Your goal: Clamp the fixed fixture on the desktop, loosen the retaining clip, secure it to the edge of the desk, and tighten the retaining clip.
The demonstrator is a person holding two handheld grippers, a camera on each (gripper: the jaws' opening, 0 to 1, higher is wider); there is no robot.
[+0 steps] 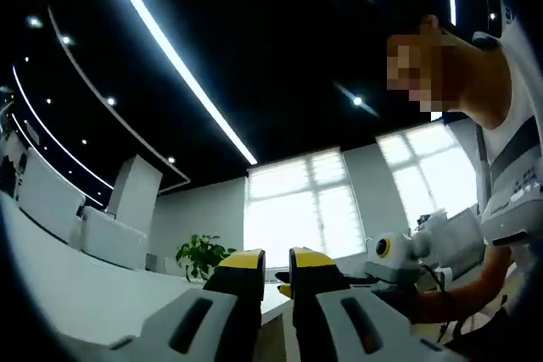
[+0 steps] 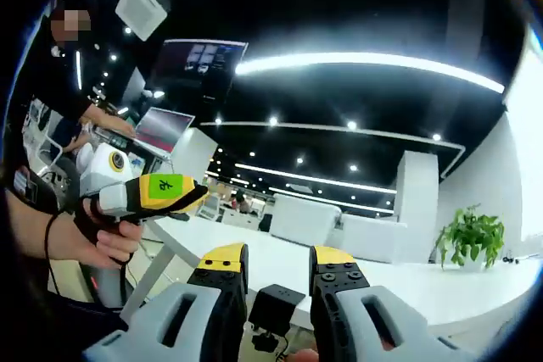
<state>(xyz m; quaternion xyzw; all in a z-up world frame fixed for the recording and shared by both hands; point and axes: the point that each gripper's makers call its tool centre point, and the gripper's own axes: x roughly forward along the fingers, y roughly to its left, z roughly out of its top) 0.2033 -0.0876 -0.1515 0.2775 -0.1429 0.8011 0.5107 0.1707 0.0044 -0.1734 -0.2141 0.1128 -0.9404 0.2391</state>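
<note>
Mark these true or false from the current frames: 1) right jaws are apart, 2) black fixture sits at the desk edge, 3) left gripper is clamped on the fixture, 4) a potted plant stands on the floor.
1. True. The right gripper has its jaws apart with a gap between them.
2. True. The black fixture sits at the edge of the white desk, seen between the right jaws.
3. False. The left gripper holds nothing; it hangs in the air, away from the fixture.
4. False. The potted plant stands on the desk.
</note>
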